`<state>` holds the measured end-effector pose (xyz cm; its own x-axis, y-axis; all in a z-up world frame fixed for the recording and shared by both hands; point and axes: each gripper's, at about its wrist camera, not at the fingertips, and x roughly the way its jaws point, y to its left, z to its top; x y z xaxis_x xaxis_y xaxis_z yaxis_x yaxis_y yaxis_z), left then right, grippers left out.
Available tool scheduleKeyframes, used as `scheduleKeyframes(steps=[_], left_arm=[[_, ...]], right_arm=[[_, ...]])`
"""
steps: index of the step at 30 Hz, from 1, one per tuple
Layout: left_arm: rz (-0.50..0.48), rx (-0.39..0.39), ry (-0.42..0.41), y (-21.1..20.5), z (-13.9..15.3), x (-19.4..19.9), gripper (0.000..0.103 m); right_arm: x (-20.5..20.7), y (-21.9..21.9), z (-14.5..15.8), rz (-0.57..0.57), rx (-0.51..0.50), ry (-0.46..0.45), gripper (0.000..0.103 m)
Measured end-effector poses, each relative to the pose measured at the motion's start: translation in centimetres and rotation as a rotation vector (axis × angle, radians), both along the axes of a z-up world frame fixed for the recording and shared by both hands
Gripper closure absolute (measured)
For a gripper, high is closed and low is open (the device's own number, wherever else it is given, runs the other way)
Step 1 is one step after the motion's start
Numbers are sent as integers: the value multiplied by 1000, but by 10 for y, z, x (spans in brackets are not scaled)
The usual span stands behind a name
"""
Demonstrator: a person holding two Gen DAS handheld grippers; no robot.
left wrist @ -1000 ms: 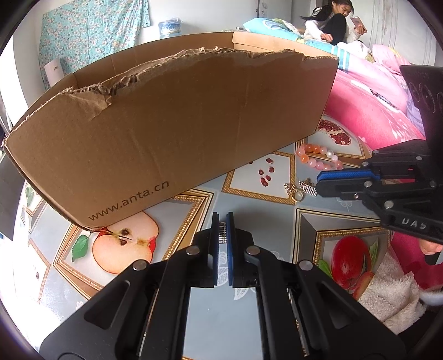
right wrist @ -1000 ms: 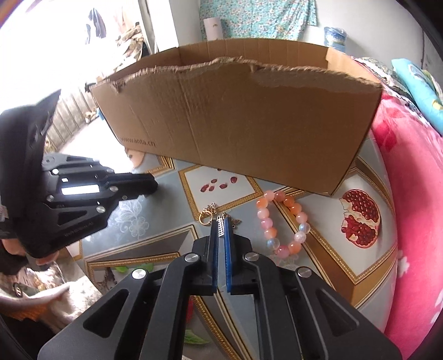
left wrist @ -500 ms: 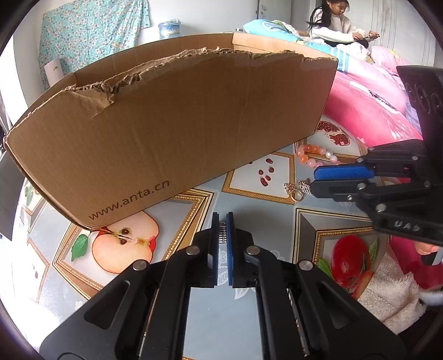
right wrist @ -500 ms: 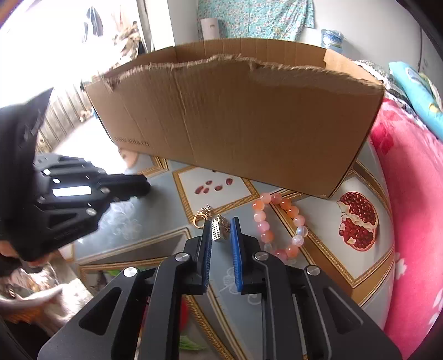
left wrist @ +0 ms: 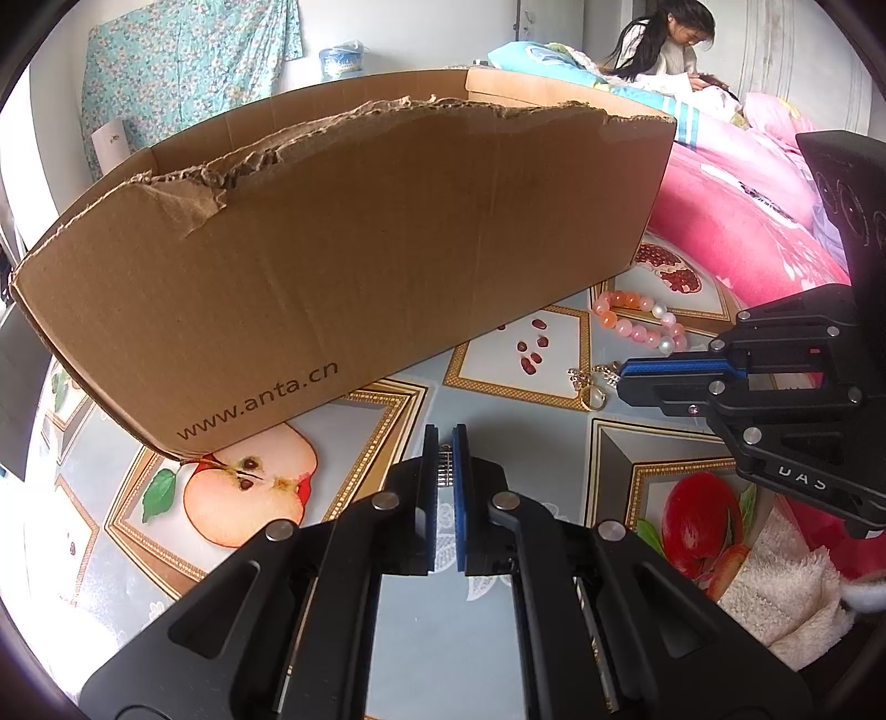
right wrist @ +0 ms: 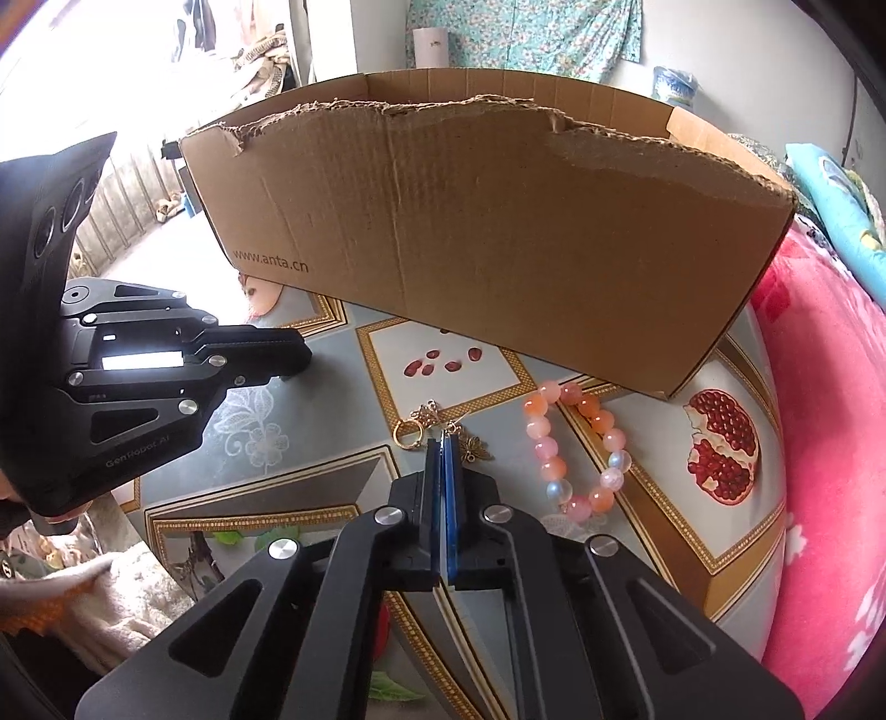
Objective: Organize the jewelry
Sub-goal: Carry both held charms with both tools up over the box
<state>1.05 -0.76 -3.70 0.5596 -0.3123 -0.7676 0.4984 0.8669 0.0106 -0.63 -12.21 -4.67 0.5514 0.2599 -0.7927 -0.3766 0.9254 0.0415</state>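
The right gripper is clenched, its blue pads pressed flat together at the gold chain on the table; whether a link is pinched I cannot tell. Just right of it lies the pink bead bracelet. The left gripper is clenched too, hanging over bare tablecloth, well left of the jewelry. Beyond both stands a torn cardboard box; its inside is hidden. A pink quilt crowds the table's right edge, and a person sits far off.
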Motion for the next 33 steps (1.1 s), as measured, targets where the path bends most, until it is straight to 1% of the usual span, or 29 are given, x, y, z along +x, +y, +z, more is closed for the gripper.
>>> scheduleKeyframes(steps=[6,9,10,13,17,20,23,27,29,30,32,33], left_arm=[[1,-9,-9,2,-1,-2,99],[4,-37,-5,5,-1,-1,99],[4,-56,1,7,-2,-1,99],[15,-155,48,20,-3,6,99],[41,-295,104,41,2,12,99],[32,-415,112,56,18,10,99],[12,-528,93,68,46,10,99],[-28,-626,51,73,84,17,99],[-41,-643,40,71,100,27,99],[-43,-649,48,68,108,36,99],[-34,-649,88,63,116,58,99],[-13,-635,120,59,118,73,99]], right_arm=[[-11,-10,7,-11,39,-19,102],[-11,-16,9,-23,77,-7,102],[-10,-17,10,-26,90,-10,102],[-6,-21,17,-25,138,-12,102],[-3,-20,31,-7,162,-50,102],[0,-25,50,11,217,-85,102],[5,-32,73,36,282,-127,102],[18,-41,104,69,341,-176,102],[33,-45,118,83,371,-178,102],[43,-48,124,87,387,-170,102],[63,-52,128,92,409,-125,102],[77,-54,128,80,406,-95,102]])
